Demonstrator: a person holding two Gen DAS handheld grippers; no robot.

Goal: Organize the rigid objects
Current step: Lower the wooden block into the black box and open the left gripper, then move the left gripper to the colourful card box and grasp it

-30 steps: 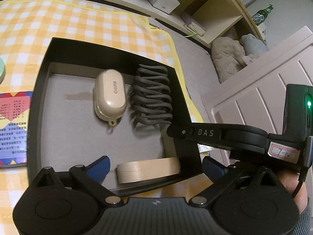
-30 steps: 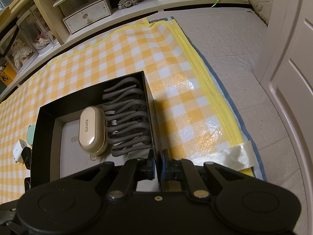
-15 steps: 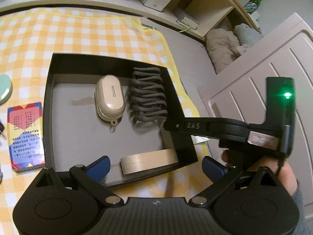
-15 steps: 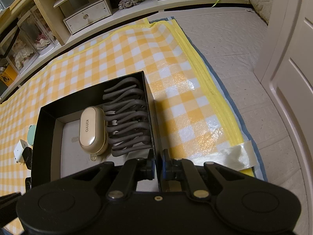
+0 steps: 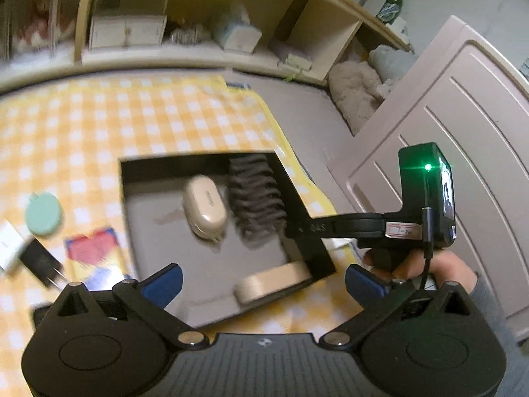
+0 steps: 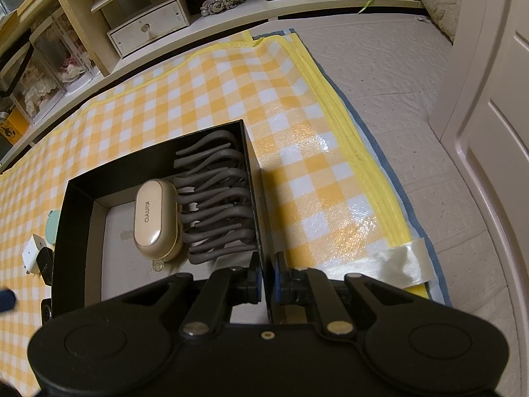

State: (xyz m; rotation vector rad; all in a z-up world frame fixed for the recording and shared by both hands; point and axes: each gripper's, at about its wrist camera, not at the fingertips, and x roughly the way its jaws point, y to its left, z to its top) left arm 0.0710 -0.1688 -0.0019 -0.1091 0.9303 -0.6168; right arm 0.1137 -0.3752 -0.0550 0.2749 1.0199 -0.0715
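A black open box (image 6: 76, 195) sits on the yellow checked mat. Inside lie a beige KINYO case (image 6: 155, 220), a grey ribbed holder (image 6: 218, 205) and a tape roll (image 5: 272, 281). My right gripper (image 6: 267, 276) is shut on the box's right wall (image 6: 256, 178). My left gripper (image 5: 263, 279) is open and empty, raised above the box's near side; the view is blurred. The box also shows in the left wrist view (image 5: 129, 178).
Left of the box lie a mint green disc (image 5: 43, 213), a white plug (image 5: 8, 246), a black adapter (image 5: 41, 263) and a colourful card pack (image 5: 94, 253). A low shelf unit (image 6: 145, 29) runs along the back. A pale door (image 6: 489, 125) stands at right.
My left gripper has pulled up and back from the box, so more of the mat and loose items left of it show. The right gripper keeps its hold on the box wall.
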